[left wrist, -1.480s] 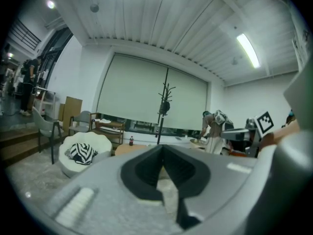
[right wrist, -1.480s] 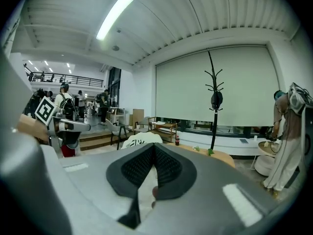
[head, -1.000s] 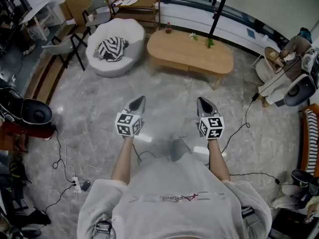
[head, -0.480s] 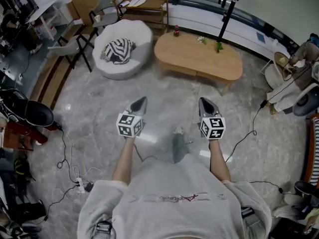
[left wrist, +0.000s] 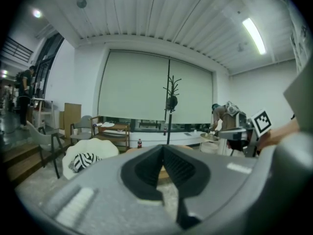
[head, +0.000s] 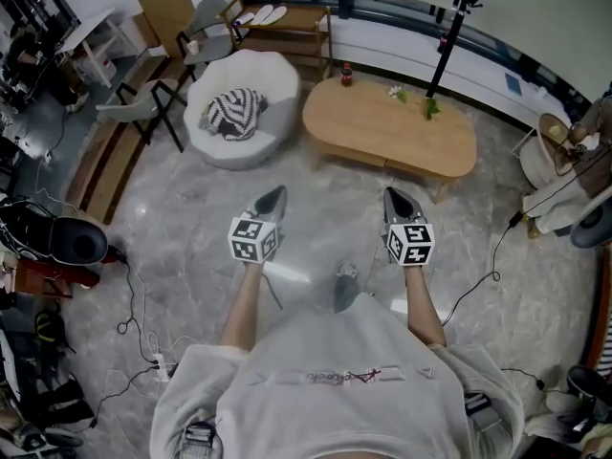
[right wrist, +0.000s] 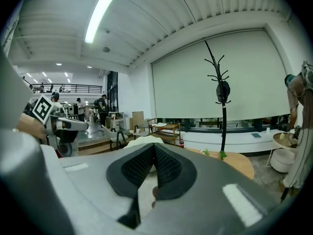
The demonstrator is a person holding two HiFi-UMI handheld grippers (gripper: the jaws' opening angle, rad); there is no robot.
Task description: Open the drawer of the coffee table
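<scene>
The oval wooden coffee table [head: 392, 127] stands ahead of me on the marble floor; its drawer front [head: 411, 168] faces me along the near side and is closed. My left gripper [head: 279, 192] and right gripper [head: 390, 195] are held side by side in front of my chest, both shut and empty, pointing towards the table and well short of it. In the left gripper view the tabletop [left wrist: 134, 150] peeks over the shut jaws. The table [right wrist: 234, 161] lies right of the jaws in the right gripper view.
A white round armchair [head: 239, 103] with a striped cushion [head: 234, 111] sits left of the table. A small red bottle [head: 346, 75] and little plants [head: 429, 105] stand on the table. A black tripod pole [head: 449, 36] rises behind it. Cables [head: 134, 304] trail over the floor.
I have walked forward: the coffee table and the armchair have come nearer and lower in the head view. Both grippers keep the same pose in front of me, still shut.
</scene>
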